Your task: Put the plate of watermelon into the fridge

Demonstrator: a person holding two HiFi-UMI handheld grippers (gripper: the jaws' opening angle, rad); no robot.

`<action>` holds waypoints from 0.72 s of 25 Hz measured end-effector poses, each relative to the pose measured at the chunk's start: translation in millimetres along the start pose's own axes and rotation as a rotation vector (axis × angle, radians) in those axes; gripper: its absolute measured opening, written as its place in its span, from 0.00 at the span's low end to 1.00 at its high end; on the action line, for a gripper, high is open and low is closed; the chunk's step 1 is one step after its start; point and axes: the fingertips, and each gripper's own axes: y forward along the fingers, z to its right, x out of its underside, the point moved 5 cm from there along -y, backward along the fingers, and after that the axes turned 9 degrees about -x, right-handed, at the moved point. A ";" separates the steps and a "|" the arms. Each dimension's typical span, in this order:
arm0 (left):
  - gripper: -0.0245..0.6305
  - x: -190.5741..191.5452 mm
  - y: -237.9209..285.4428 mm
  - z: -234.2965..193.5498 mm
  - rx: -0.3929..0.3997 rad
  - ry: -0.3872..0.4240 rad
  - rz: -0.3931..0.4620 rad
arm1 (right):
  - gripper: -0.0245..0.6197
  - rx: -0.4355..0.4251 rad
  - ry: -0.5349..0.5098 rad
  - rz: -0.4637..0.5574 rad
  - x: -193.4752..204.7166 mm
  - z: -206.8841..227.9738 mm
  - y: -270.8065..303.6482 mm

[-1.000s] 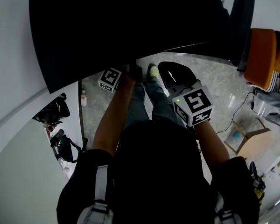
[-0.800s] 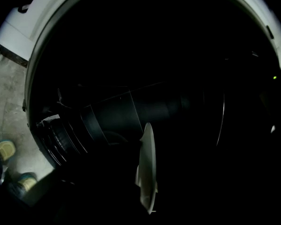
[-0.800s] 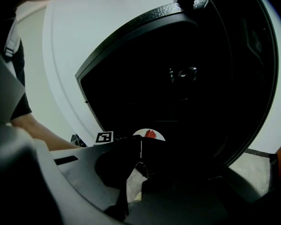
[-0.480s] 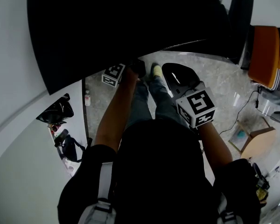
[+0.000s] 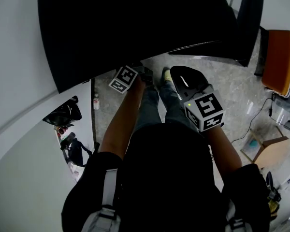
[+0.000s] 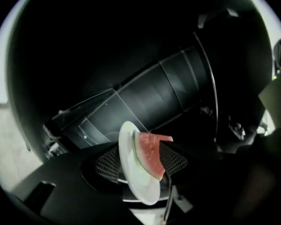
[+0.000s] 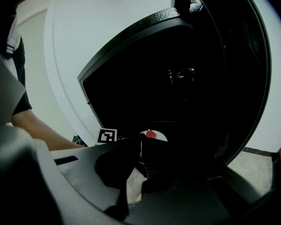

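The left arm is stretched forward and down, bare forearm straight, with the left claw [image 6: 141, 165] carried to the lower edge of the tall black fridge [image 5: 135, 23]. The right arm is bent and kept closer to the body, its marker cube turned upward and the right claw [image 7: 140, 148] pointed toward the same dark opening.

The left claw is clenched on the round white plate [image 6: 136, 172]. A meshed pad is seen on each side of the plate near its rim, and in the left gripper view the plate appears nearly on edge. A red wedge of watermelon with a green rind [image 6: 152, 153] is pressed flat against the plate's face, on the side toward the right-hand pad, with its point reaching past the plate's upper rim. Dark panels of the fridge are seen behind the plate.

The right claw is closed with nothing gripped; only a thin pale line is seen where its tips meet. Past those tips, in the right gripper view, the plate and a spot of red watermelon are seen just beside the left claw's marker cube, against the fridge's black interior.

A grey marbled floor [image 5: 222, 86] is seen below, with an orange chair [image 5: 275, 62] and a brown cardboard box [image 5: 266, 149] well apart to the right.
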 end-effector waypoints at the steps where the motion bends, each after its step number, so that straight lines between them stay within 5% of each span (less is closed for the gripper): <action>1: 0.40 -0.2 -1.4 1.2 0.011 0.033 -0.015 | 0.07 -0.002 -0.001 0.002 -0.3 -0.5 0.8; 7: 0.55 0.6 -8.9 3.7 0.088 0.195 -0.097 | 0.07 -0.015 -0.003 0.002 1.0 -3.4 4.7; 12: 0.57 8.0 -23.3 -4.6 0.077 0.393 -0.158 | 0.07 -0.014 -0.003 0.003 3.0 -5.4 4.3; 18: 0.57 10.6 -38.9 -10.1 0.057 0.527 -0.186 | 0.07 -0.009 -0.009 0.009 1.4 -6.5 3.6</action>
